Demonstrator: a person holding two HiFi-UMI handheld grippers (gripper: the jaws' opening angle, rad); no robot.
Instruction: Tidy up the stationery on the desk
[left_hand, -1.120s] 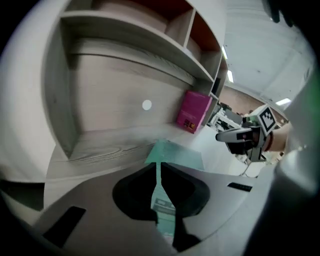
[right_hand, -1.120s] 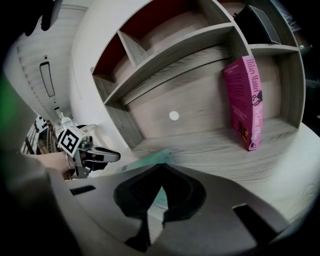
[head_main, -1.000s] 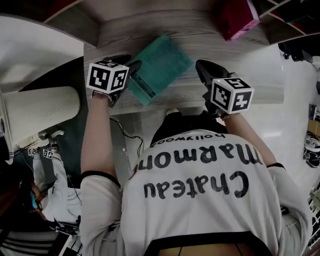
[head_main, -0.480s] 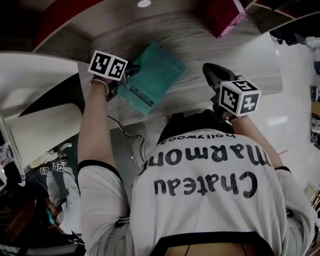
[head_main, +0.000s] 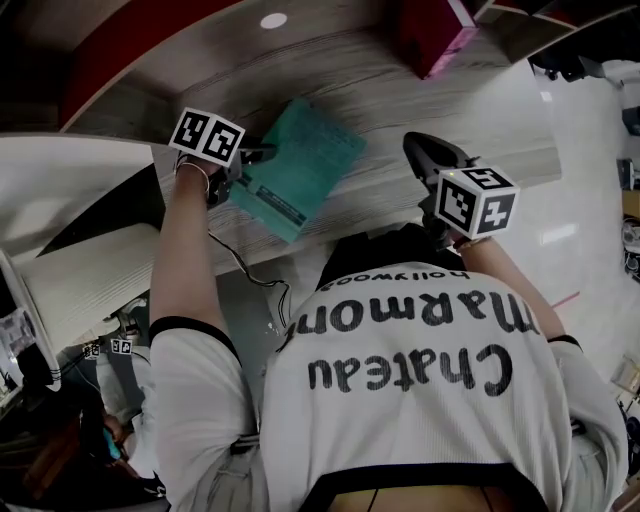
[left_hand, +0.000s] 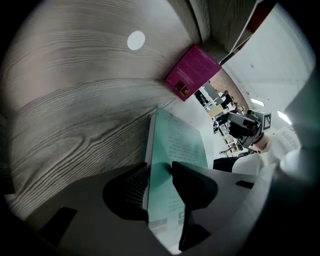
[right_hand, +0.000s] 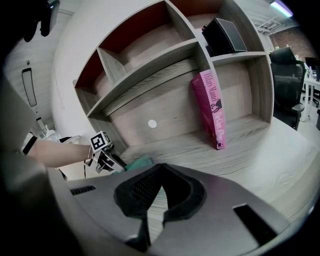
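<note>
A teal book (head_main: 305, 160) lies slanted on the wooden desk (head_main: 400, 95). My left gripper (head_main: 250, 160) is at the book's left edge. In the left gripper view the teal book (left_hand: 180, 142) runs between the jaws of the left gripper (left_hand: 159, 172), which have just been closing: one pad lies against the page edge, the other on the cover. My right gripper (head_main: 420, 148) hovers shut over the desk to the right of the book, holding nothing. From the right gripper (right_hand: 157, 192) the teal book (right_hand: 140, 162) shows only as a corner.
A pink book (head_main: 430, 35) stands upright on the desk at the back right, seen too as the pink book (right_hand: 210, 107) beneath curved shelves (right_hand: 150, 60). A white round cap (left_hand: 136, 40) marks the back panel. The desk's front edge runs just below both grippers.
The left gripper has tipped downward and settled at the book's left edge, with the book now between its jaws. The right gripper has shifted slightly sideways and stays shut.
</note>
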